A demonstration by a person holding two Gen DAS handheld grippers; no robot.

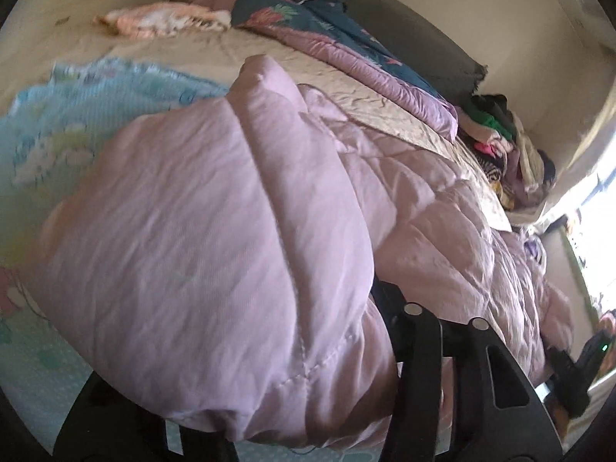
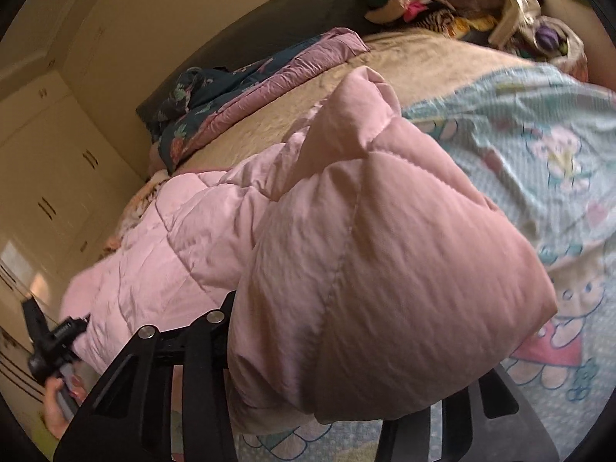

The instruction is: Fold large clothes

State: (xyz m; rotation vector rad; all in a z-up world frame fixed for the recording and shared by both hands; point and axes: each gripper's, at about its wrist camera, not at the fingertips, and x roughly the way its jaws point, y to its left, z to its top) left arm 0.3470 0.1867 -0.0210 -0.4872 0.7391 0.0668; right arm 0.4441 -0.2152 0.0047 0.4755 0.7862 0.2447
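Observation:
A large pink quilted garment (image 1: 215, 231) lies across the bed and stretches between both grippers. My left gripper (image 1: 246, 346) is shut on one end; a thick bunch of the fabric bulges up between its black fingers (image 1: 419, 350) and hides the tips. My right gripper (image 2: 346, 346) is shut on the other end (image 2: 385, 254), with the padding billowing over its fingers (image 2: 192, 369). In the left wrist view the right gripper (image 1: 577, 377) shows at the far right edge. In the right wrist view the left gripper (image 2: 50, 342) and the hand (image 2: 57, 408) holding it show at the lower left.
Under the garment is a light-blue cartoon-print blanket (image 2: 539, 146) on a beige bedspread (image 1: 215, 50). A dark floral quilt with purple lining (image 1: 308, 27) runs along the far side, below a dark headboard (image 1: 423, 46). A clothes pile (image 2: 442, 4) sits at one corner. Cream wardrobe doors (image 2: 50, 177) stand beside the bed.

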